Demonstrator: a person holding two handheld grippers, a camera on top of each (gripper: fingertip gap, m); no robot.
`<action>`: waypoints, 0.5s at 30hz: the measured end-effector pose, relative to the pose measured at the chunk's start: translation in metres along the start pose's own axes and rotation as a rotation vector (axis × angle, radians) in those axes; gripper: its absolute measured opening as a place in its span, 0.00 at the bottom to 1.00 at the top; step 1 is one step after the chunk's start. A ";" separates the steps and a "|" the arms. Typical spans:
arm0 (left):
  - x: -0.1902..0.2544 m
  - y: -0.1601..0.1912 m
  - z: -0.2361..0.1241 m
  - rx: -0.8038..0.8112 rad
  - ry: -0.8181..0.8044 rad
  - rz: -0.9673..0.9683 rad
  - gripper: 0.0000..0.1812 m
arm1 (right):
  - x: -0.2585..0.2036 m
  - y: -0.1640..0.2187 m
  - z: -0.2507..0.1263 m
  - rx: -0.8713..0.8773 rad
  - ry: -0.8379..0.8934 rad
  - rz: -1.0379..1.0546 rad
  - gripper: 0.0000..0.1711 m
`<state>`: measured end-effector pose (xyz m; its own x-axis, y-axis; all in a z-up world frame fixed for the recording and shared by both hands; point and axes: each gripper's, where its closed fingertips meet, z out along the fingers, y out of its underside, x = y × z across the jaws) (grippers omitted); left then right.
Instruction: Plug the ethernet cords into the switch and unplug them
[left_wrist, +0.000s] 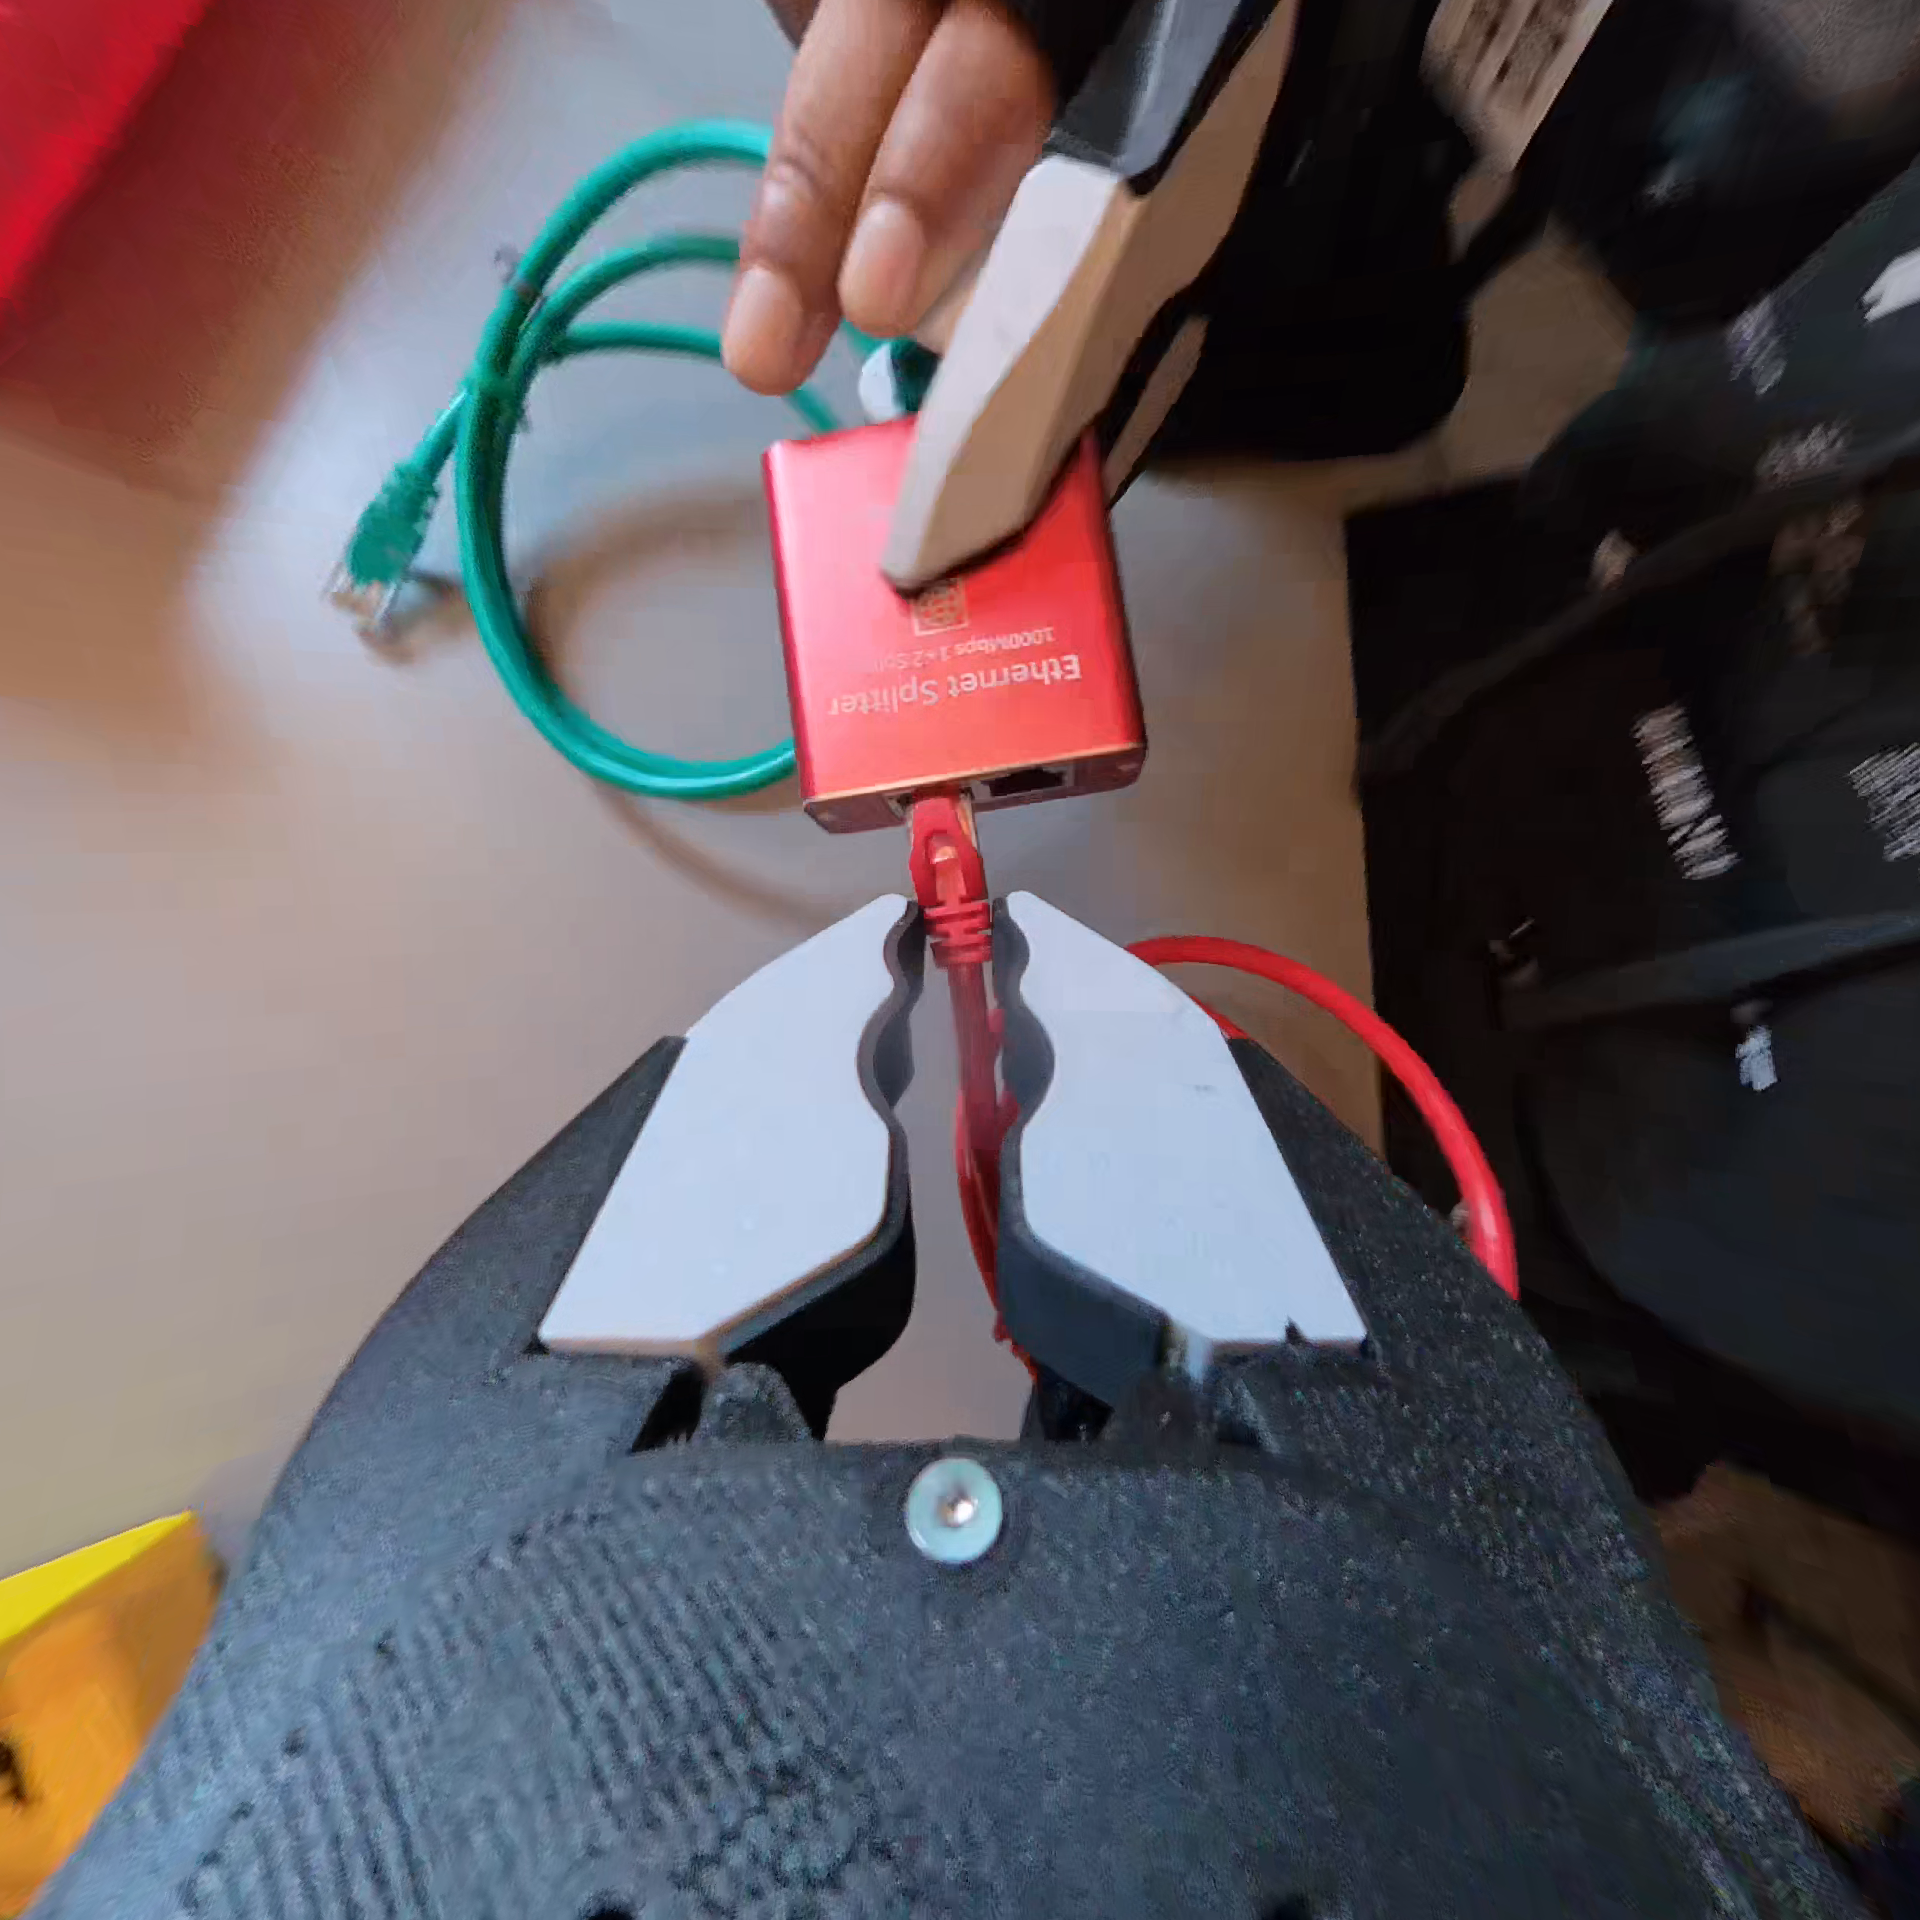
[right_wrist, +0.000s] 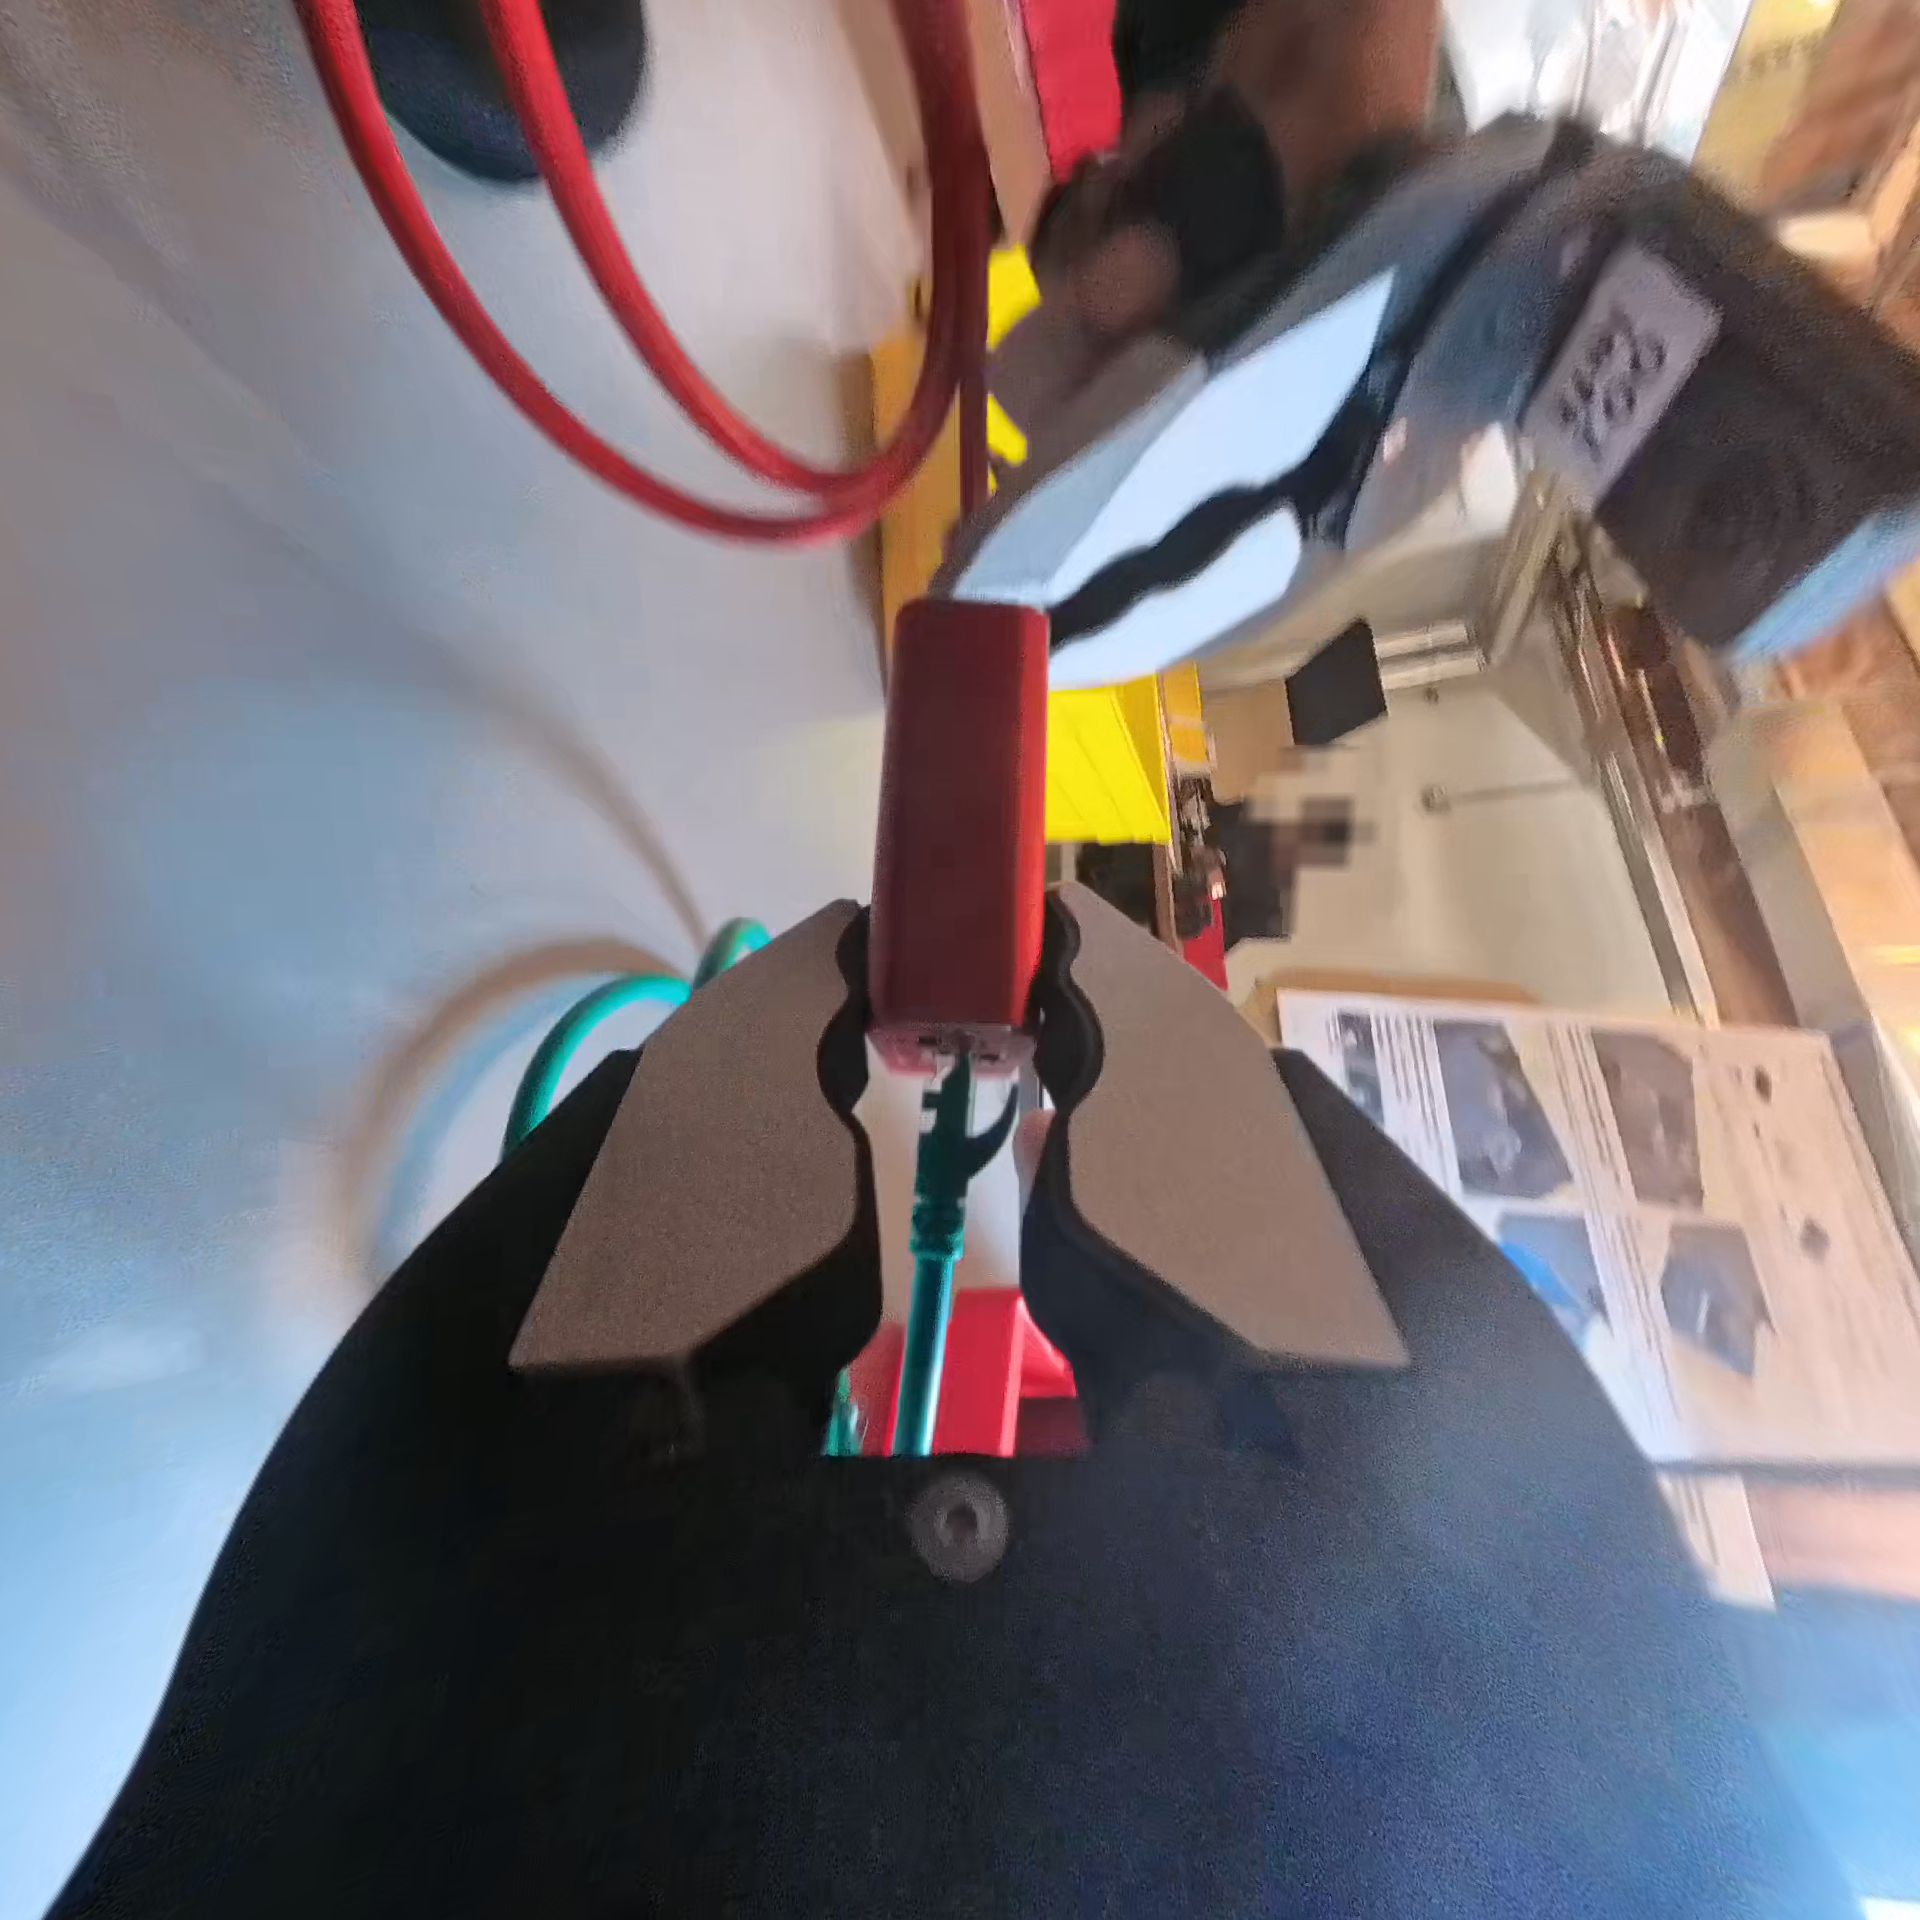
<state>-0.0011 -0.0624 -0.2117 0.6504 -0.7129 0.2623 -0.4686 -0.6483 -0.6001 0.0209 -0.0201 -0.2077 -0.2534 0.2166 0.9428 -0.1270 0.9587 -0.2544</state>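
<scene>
I see gold lettering and a small square emblem printed on the red switch (left_wrist: 961, 634), upside down. A white sticker (right_wrist: 1621, 374) and paper sheet (right_wrist: 1538, 1226) carry blurred, unreadable print.

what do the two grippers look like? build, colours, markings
Both share one build: a rough black printed body, a screw at its centre, two flat-faced fingers with wavy black inner pads. The left gripper has pale grey fingers; the right gripper looks brown-grey in shade, and a white sticker shows on the left's body.
</scene>
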 end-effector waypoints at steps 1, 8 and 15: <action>0.001 -0.002 -0.003 0.046 0.019 -0.044 0.06 | 0.002 0.007 0.001 -0.034 0.011 0.009 0.17; 0.013 0.003 0.008 0.189 0.066 -0.121 0.07 | -0.008 0.008 0.010 -0.066 -0.003 0.007 0.17; 0.004 -0.005 -0.022 0.327 -0.008 -0.128 0.12 | 0.000 0.009 0.004 -0.084 0.013 0.019 0.17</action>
<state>-0.0090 -0.0681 -0.1910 0.6964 -0.6287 0.3460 -0.1678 -0.6114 -0.7733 0.0162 -0.0121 -0.2106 -0.2424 0.2370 0.9408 -0.0411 0.9663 -0.2541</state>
